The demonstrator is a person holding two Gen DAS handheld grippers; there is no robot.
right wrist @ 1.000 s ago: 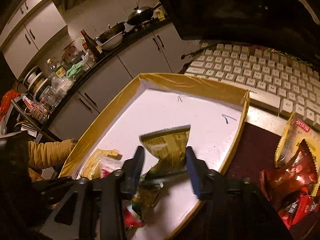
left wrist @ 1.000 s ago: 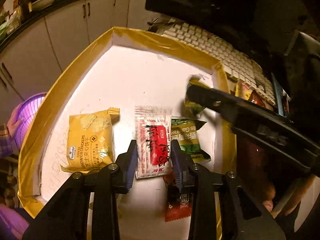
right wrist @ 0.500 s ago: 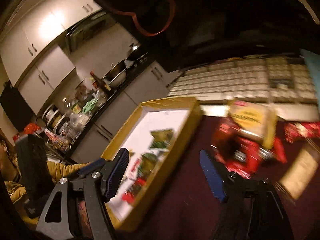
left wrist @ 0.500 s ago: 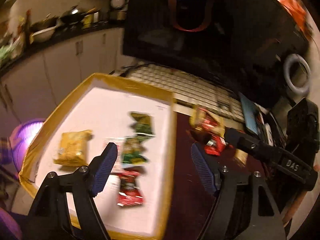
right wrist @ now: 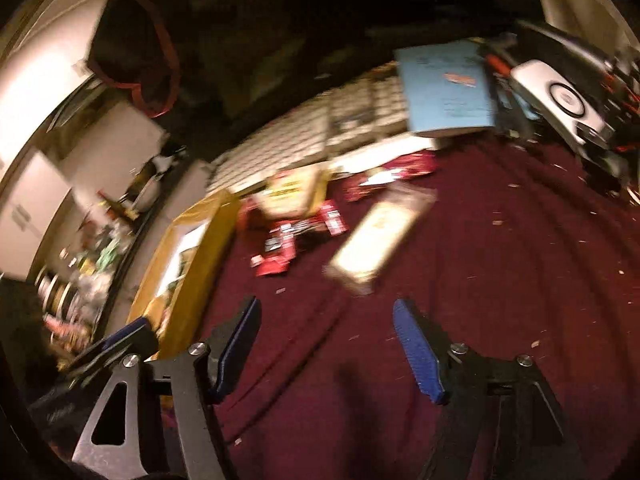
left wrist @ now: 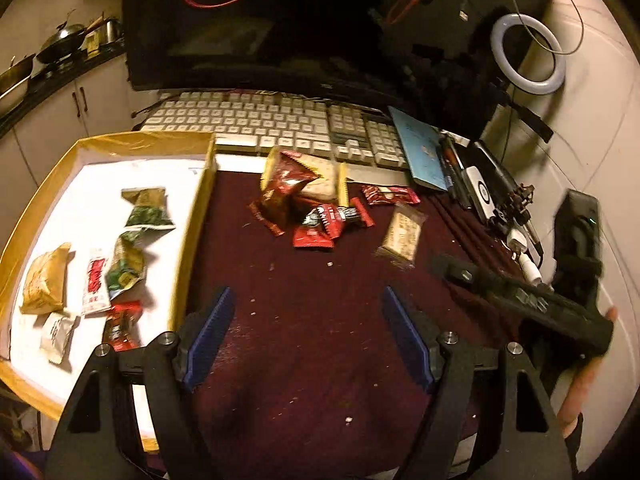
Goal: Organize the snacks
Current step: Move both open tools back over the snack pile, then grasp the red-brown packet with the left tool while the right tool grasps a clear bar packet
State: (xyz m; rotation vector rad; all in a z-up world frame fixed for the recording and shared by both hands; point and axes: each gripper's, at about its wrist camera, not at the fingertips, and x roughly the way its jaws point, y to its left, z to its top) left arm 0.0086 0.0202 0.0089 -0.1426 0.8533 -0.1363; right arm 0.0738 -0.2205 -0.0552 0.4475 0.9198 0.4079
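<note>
Now both grippers empty, jaws spread wide.
Left gripper [left wrist: 306, 334] and right gripper [right wrist: 326, 346] over maroon cloth [left wrist: 320, 312]; snack pile [left wrist: 316, 204] far, tray [left wrist: 188, 232] left.

1 tray [left wrist: 192, 216], 1 keyboard [left wrist: 256, 120]

Black frames — blue ribbed fingers [left wrist: 208, 332] — silver screws

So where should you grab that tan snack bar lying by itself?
Across the middle of the tan bar, from above. It lies flat on the maroon cloth, apart from the red pile, so its long edges are free for the open right hand-held gripper.
</note>
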